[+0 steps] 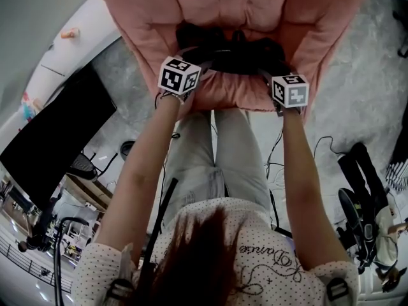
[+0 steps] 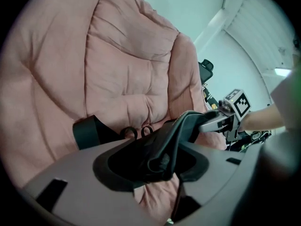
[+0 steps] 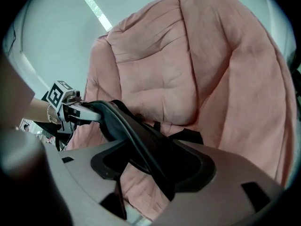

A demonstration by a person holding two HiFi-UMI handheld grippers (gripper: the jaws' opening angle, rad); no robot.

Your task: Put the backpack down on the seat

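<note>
Head view is showing the black backpack [image 1: 233, 53] resting on the pink seat [image 1: 210, 8]. Only the gripper views are showing the jaws: left gripper [image 2: 157, 166] and right gripper [image 3: 155, 166] are standing apart, with backpack fabric lying loose between.

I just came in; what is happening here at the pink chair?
A person faces a pink padded chair, holding a tool in each hand. A black backpack lies on the chair's seat. The left tongs and the right tongs each have some of its black fabric between them, but both look parted and do not seem to pinch it.
</note>
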